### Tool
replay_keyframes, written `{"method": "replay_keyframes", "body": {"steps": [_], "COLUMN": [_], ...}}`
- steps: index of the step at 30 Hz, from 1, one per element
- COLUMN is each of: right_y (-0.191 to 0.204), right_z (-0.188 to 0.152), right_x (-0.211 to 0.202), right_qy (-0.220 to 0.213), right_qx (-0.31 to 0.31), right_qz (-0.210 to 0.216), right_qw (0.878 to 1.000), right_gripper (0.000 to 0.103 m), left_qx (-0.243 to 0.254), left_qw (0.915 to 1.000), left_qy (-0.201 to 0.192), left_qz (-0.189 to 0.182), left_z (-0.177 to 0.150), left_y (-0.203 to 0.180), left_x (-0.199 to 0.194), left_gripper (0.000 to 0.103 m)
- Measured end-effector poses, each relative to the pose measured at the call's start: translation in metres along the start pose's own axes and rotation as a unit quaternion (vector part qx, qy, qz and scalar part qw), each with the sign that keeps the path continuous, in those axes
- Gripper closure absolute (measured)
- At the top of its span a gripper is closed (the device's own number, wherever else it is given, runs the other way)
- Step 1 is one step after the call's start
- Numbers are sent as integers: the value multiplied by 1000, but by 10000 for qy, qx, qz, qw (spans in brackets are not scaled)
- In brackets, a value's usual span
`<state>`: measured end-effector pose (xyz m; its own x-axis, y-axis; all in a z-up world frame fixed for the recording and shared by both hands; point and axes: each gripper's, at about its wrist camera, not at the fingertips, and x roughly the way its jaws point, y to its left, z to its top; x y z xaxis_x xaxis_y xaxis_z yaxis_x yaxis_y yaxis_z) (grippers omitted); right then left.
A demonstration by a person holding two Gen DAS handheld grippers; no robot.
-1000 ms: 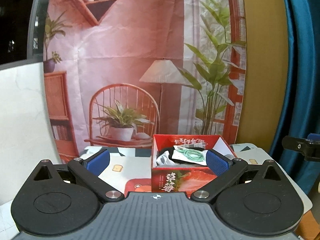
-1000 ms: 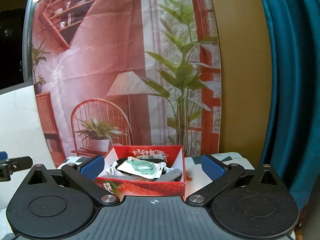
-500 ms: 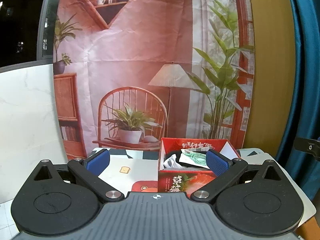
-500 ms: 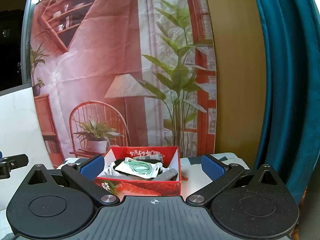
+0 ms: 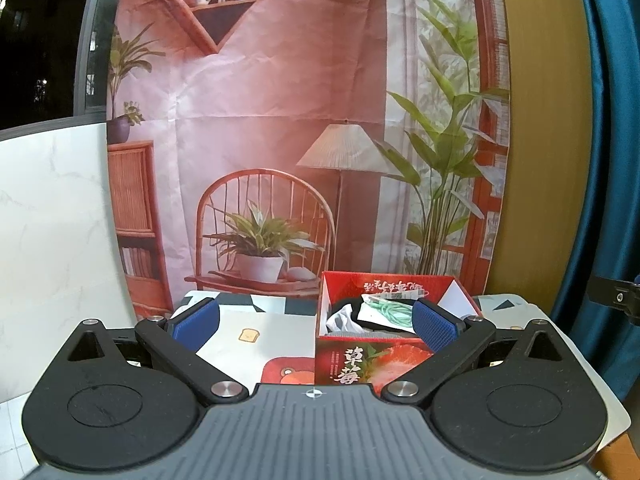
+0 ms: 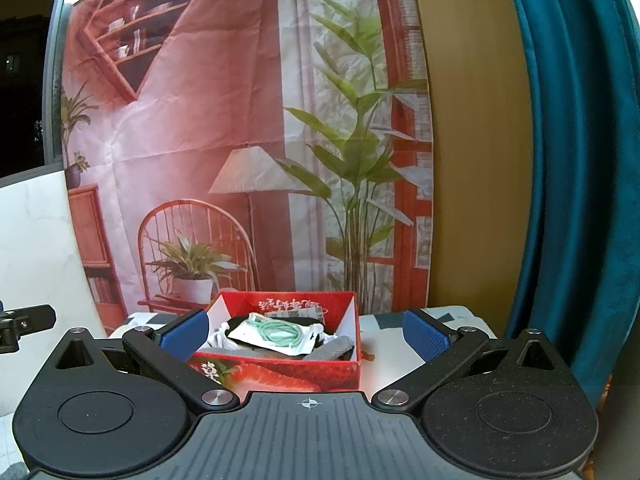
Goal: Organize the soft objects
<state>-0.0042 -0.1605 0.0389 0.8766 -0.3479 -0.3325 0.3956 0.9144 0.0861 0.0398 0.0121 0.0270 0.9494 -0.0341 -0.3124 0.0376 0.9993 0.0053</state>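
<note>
Right wrist: tongs [image 6: 306, 334] spread, empty, before box [image 6: 280, 372].

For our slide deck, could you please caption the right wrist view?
Open right tongs face a red box holding a packet of green cord and cloth items.

A red box [image 6: 280, 372] printed with strawberries stands upright and open-topped just ahead of the right gripper [image 6: 304, 334], roughly centred between its spread fingers; ahead of the left gripper [image 5: 316, 322] it sits toward the right finger. Soft things fill it: a clear packet of coiled green cord [image 6: 276, 334] lies flat on top, over a black item [image 6: 240, 326], white cloth [image 6: 218, 336] at the left and grey fabric [image 6: 336, 350] at the right front.
</note>
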Motion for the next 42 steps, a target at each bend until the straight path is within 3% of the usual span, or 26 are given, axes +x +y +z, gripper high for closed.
{"method": "replay_keyframes", "body": {"steps": [42], "right_y": [-4], "right_z": [0], "right_x": [3], "right_qy": [45], "right_qx": [20], "right_qz": [-53], "right_qw": [10000], "right_gripper": [0], "left_qx": [-26], "left_qw": [9998], "left_qy": [134], "left_qz": [-131], "left_z": [-2], "left_y": [3], "left_x": [3], "left_gripper": [0]}}
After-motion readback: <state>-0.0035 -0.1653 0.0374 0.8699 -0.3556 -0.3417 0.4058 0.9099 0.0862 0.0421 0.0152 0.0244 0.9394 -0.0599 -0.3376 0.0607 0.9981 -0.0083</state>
